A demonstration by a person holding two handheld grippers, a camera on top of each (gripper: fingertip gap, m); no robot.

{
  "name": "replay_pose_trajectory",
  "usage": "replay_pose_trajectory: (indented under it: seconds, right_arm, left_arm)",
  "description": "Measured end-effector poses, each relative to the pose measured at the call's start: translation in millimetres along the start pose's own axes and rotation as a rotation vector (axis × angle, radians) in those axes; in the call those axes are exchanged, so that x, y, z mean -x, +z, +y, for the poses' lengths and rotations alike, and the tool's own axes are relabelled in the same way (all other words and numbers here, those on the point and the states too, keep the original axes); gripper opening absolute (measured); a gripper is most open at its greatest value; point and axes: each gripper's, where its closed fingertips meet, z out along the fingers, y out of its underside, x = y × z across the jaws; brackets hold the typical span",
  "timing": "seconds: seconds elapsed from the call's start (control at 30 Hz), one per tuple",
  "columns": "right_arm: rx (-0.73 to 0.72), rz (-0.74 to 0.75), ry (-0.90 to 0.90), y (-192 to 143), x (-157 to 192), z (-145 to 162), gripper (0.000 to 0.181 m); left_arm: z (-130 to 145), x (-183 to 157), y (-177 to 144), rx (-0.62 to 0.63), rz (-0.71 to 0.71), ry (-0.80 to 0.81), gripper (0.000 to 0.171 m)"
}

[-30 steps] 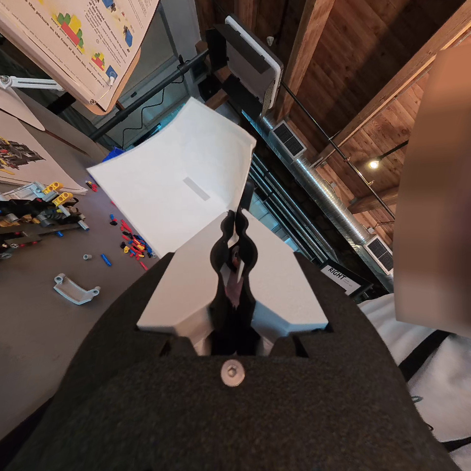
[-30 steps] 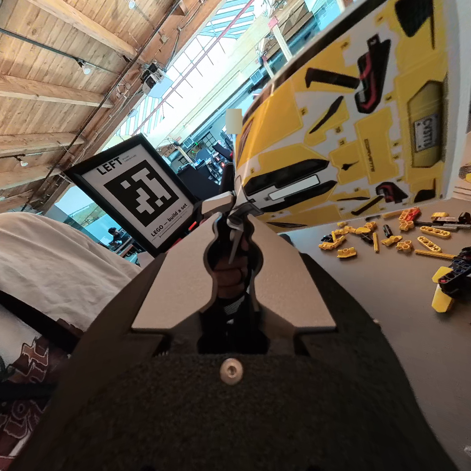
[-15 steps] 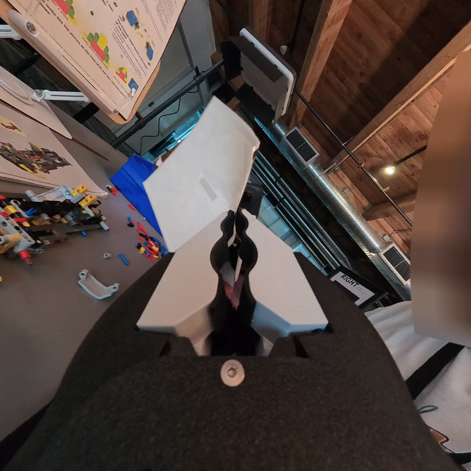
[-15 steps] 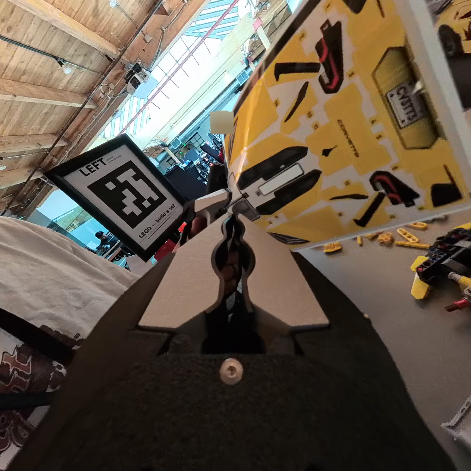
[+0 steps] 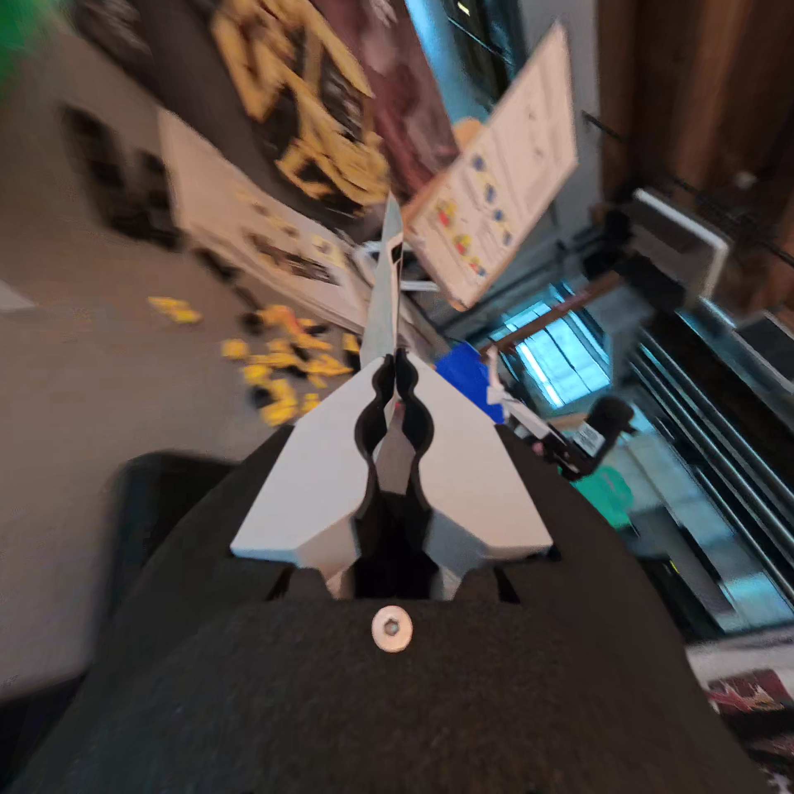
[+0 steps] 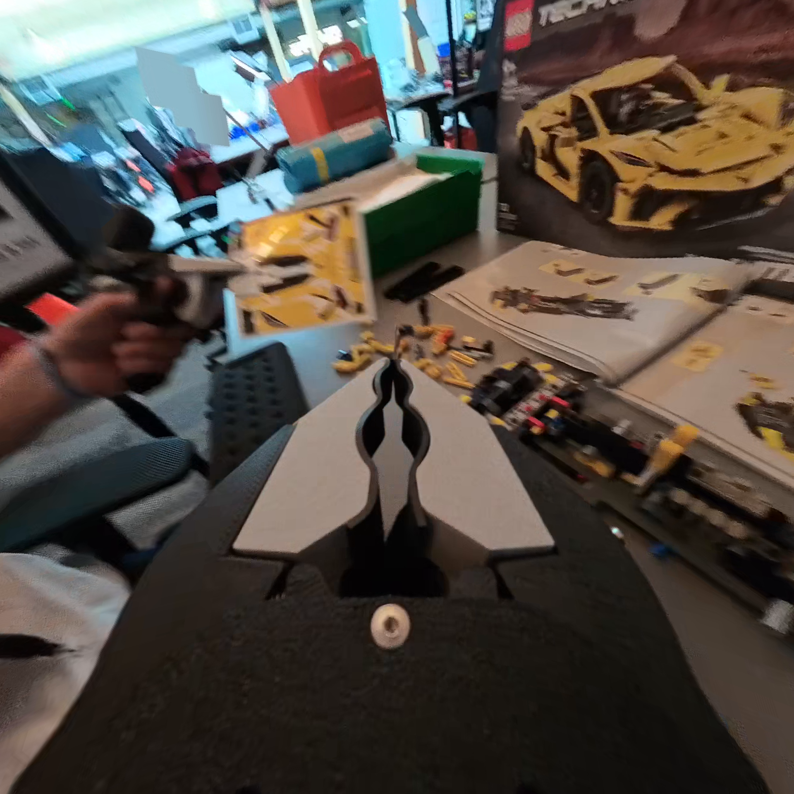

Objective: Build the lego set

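My left gripper point(image 5: 394, 356) is shut on a sticker sheet point(image 5: 384, 300), seen edge-on in the left wrist view. In the right wrist view the sheet point(image 6: 305, 275) shows its yellow and black stickers, held in the air by the left gripper point(image 6: 215, 275) above the table's left edge. My right gripper point(image 6: 394, 363) is shut, apart from the sheet, with a thin dark sticker point(image 6: 398, 339) standing out of its tips. A partly built black chassis point(image 6: 515, 386) and loose yellow parts point(image 6: 447, 343) lie on the table beyond it.
An open instruction booklet point(image 6: 601, 309) lies to the right, with the set's box point(image 6: 644, 129) standing behind it and a green box point(image 6: 425, 215) at the back. A black mesh chair point(image 6: 253, 386) is at the table's left edge. Both views are blurred. My right fingertips sit around 25 cm from my left ones.
Both grippers have swung down from pointing at the ceiling toward the table. The right gripper has come away from the sheet. The left still holds it, now turned edge-on.
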Motion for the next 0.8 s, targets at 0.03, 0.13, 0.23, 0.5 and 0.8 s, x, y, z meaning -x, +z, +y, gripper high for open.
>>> replay_pose_trajectory:
  seconds: [0.03,0.13,0.23,0.5,0.8]
  right_arm:
    - [0.019,0.034,-0.030,1.7,-9.2,9.6,0.000]
    - [0.008,0.043,-0.029,7.7,-21.8,30.1,0.000]
    - [0.013,0.017,0.018,12.4,-23.6,40.4,0.000]
    - [-0.003,0.062,-0.065,11.0,-23.8,38.1,0.000]
    - [0.013,0.307,-0.212,-34.3,-59.8,37.2,0.000]
  left_arm:
    - [-10.5,18.7,-22.6,-0.035,-0.066,-0.020,0.000]
    - [-37.2,74.5,-91.1,-0.147,-0.274,-0.066,0.000]
    - [-51.2,122.9,-139.7,-0.257,-0.423,-0.157,0.000]
    - [-55.0,168.2,-131.6,-0.219,-0.610,-0.128,0.002]
    - [-70.6,171.1,-155.8,-0.241,-0.932,0.153,0.054]
